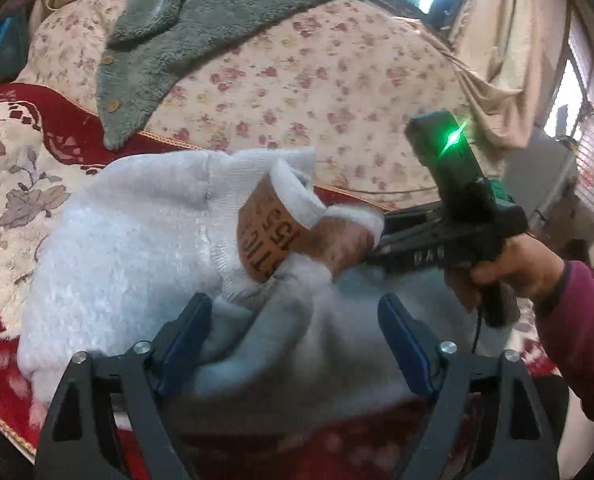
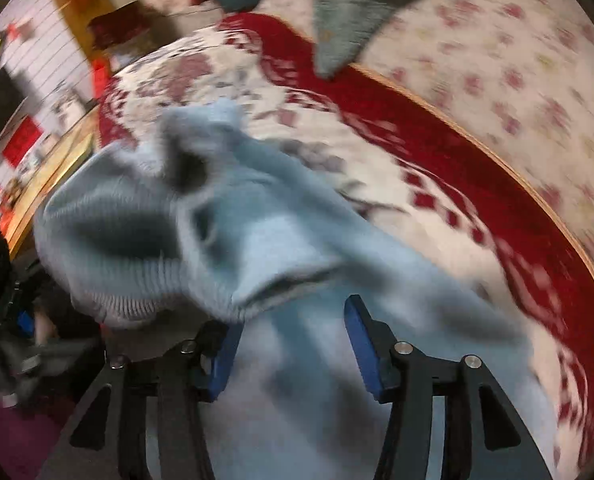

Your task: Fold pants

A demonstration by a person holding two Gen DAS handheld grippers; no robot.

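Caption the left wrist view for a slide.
Left gripper open over pale blue pants on a red floral bedspread; right gripper reaches into the waistband.

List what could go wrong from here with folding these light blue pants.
1. Both grippers look open: the left gripper and the right gripper straddle the light blue fleece pants without pinching them, so the bunched fabric may slump out of shape.
2. The ribbed cuffs gape and curl, so the edges may end up misaligned.
3. The grey-green fleece garment lies close behind and could get dragged in.
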